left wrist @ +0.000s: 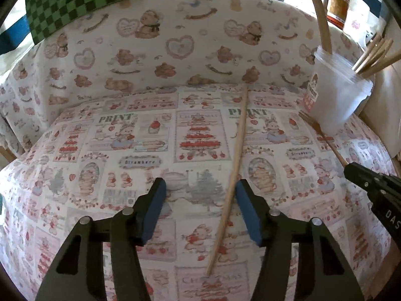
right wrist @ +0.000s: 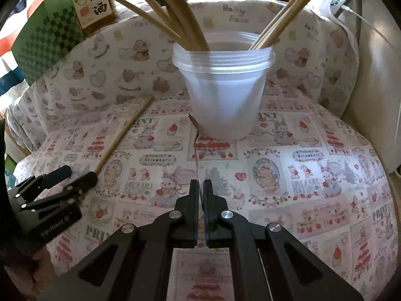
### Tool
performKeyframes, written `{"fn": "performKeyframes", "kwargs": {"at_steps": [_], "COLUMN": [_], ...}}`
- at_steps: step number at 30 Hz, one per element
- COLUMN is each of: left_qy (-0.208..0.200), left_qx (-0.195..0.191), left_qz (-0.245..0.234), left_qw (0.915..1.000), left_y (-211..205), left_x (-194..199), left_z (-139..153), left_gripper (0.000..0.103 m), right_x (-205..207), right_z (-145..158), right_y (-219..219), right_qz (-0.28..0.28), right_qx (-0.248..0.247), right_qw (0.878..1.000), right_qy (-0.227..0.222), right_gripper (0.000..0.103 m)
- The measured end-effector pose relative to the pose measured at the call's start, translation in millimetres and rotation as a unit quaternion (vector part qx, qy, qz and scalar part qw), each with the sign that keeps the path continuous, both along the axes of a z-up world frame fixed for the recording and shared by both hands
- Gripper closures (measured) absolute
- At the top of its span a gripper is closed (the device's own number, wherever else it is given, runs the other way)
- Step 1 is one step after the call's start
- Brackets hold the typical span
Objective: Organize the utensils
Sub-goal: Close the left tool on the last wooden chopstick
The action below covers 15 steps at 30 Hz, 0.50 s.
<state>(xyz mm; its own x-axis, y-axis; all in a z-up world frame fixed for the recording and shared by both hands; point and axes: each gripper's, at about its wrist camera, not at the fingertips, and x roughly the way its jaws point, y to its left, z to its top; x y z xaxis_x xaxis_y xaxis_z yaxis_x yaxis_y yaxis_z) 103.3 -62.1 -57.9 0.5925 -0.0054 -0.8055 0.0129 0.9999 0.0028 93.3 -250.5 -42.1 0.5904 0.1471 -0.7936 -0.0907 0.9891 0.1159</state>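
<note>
Nearby, bottles (right wrist: pixel 90 2) behind cup (right wrist: pixel 223 95); chopstick (left wrist: pixel 233 175) between left tool (left wrist: pixel 200 198) pads.

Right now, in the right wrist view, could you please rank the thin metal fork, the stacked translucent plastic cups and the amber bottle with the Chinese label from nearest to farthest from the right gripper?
1. Thin metal fork: clamped in the shut right gripper, pointing ahead.
2. Stacked translucent plastic cups: straight ahead, by the fork's head.
3. Amber bottle with the Chinese label: far back left.
</note>
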Motion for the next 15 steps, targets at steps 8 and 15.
{"fn": "performKeyframes", "kwargs": {"at_steps": [8,15], "left_qy": [0.001,0.011], "left_qx": [-0.002,-0.040], "left_qz": [0.002,-0.013], "left_qw": [1.0000,0.9991], "left_y": [0.7,4.0], "left_x": [-0.6,-4.2], "left_z": [2.4,8.3], "left_gripper": [0.076,0.096], "right_x": [-0.3,-14.7], "right_z": [-3.1,20.9], "right_y": [3.2,-1.1], "right_qz": [0.005,0.007], "right_qx": [-0.012,0.031], "right_qw": [1.000,0.997], "right_qy": [0.000,-0.071], "right_gripper": [0.100,0.100]}}
